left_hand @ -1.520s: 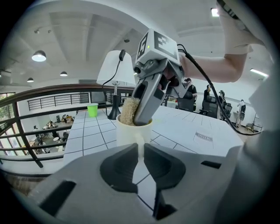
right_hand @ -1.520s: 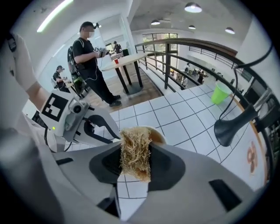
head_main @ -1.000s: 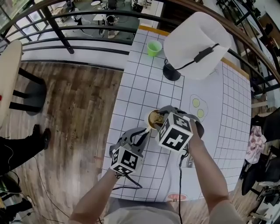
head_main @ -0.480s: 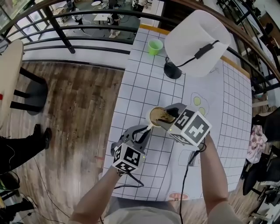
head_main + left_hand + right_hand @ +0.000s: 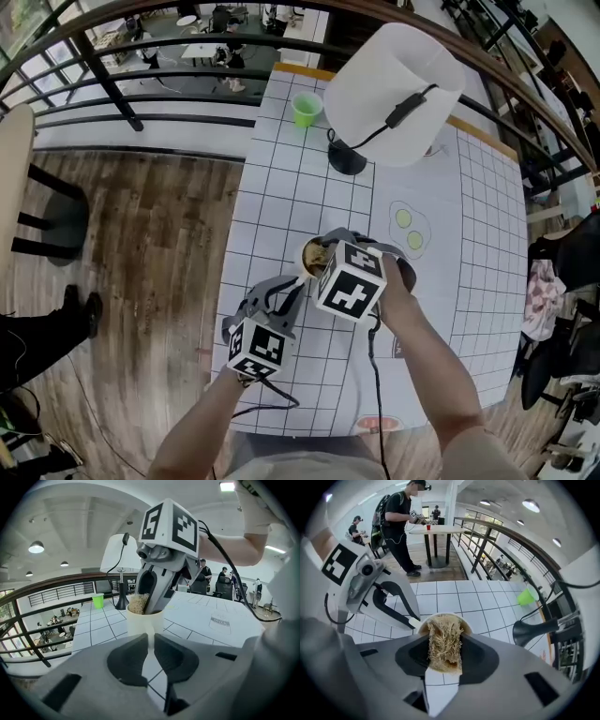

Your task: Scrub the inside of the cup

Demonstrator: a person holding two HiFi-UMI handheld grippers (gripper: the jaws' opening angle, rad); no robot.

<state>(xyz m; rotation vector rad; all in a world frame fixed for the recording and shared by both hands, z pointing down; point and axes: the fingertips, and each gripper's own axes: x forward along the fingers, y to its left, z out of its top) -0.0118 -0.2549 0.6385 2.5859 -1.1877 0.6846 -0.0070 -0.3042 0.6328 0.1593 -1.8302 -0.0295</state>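
A cream cup (image 5: 312, 254) stands on the white gridded table (image 5: 281, 169). My left gripper (image 5: 298, 284) comes in from the near left and is shut on the cup's small handle (image 5: 414, 622); a white strip shows between its jaws in the left gripper view. My right gripper (image 5: 324, 262) points steeply down over the cup's mouth, shut on a tan fibrous scrubber (image 5: 444, 641). The scrubber reaches down inside the cup rim (image 5: 443, 615). From the left gripper view, the cup (image 5: 143, 623) shows with the scrubber (image 5: 137, 604) and the right gripper (image 5: 154, 603) sticking into it.
A desk lamp with a big white shade (image 5: 394, 89) and black base (image 5: 345, 157) stands behind the cup. A green cup (image 5: 306, 110) sits at the far table edge. The table's left edge (image 5: 234, 244) drops to a wooden floor. People stand by a table (image 5: 401, 522) beyond.
Half a second ago the right gripper had swung out to the right of the cup; now it is back over the mouth with the scrubber inside. The left gripper has kept its hold.
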